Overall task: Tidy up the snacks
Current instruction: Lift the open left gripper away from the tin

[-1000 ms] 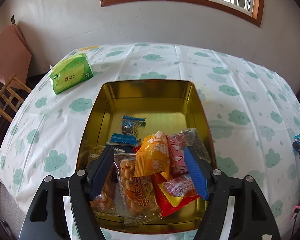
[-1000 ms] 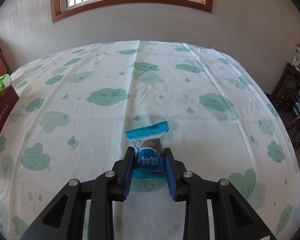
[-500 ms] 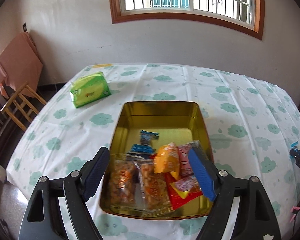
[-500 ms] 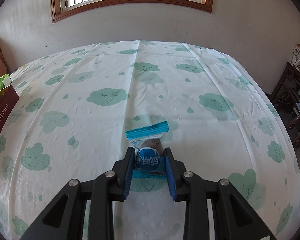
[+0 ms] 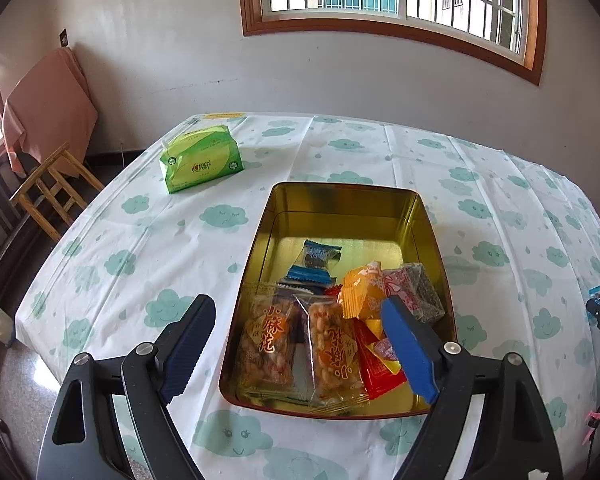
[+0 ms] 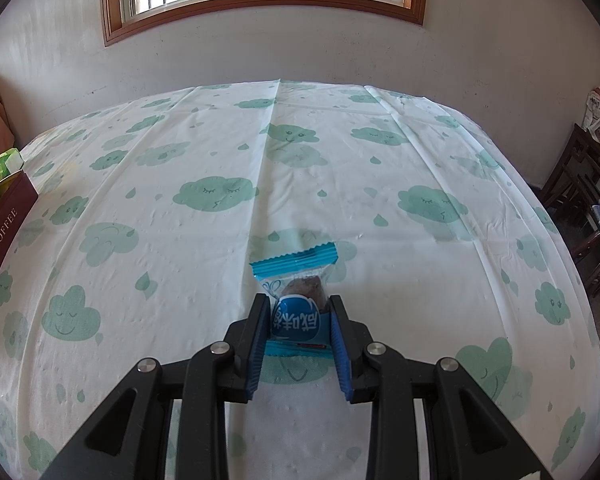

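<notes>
Left gripper (image 5: 296, 344) fingers just spread, empty, lifted off the gold rectangular tin (image 5: 432, 236) holding the snack packets, centre frame; right gripper (image 6: 298, 340) clamps the blue-wrapped candy (image 6: 296, 304) over the desk, next in.

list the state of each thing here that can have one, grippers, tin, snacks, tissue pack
left gripper: open, empty, jaws just been opening, above the tin
right gripper: shut on the blue snack packet
gold tin: lid off, part filled with wrapped snacks at its near end
green tissue pack: lying on the table, apart from the tin
</notes>
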{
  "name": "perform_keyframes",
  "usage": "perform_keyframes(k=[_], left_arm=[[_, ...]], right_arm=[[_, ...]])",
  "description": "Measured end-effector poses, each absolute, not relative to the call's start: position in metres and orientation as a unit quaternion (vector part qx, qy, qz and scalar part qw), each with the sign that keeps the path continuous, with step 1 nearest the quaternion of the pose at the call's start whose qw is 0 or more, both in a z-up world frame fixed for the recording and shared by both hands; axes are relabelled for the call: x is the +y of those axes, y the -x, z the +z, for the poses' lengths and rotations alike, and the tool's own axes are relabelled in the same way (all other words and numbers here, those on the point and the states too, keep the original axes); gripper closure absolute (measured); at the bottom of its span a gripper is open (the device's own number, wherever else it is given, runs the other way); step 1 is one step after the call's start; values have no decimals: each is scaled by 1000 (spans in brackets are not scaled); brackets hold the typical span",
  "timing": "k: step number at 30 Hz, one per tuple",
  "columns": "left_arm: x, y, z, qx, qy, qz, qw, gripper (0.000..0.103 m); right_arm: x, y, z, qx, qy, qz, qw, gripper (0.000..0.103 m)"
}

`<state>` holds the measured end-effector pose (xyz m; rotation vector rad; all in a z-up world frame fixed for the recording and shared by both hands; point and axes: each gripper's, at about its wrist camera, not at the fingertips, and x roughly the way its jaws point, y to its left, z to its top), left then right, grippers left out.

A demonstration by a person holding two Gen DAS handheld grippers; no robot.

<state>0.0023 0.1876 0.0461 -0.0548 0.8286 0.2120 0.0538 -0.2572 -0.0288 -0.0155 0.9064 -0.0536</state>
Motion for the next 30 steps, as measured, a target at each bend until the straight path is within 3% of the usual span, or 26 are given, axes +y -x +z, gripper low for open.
perform_keyframes(k=[18,30], left_arm=[[196,3,38,411,34,110,904,13],[202,8,36,403,40,104,909,3]], right_arm=[[-252,-58,-26,450,15,-57,891,74],[-225,-51,-2,432,-3,-32,901,75]])
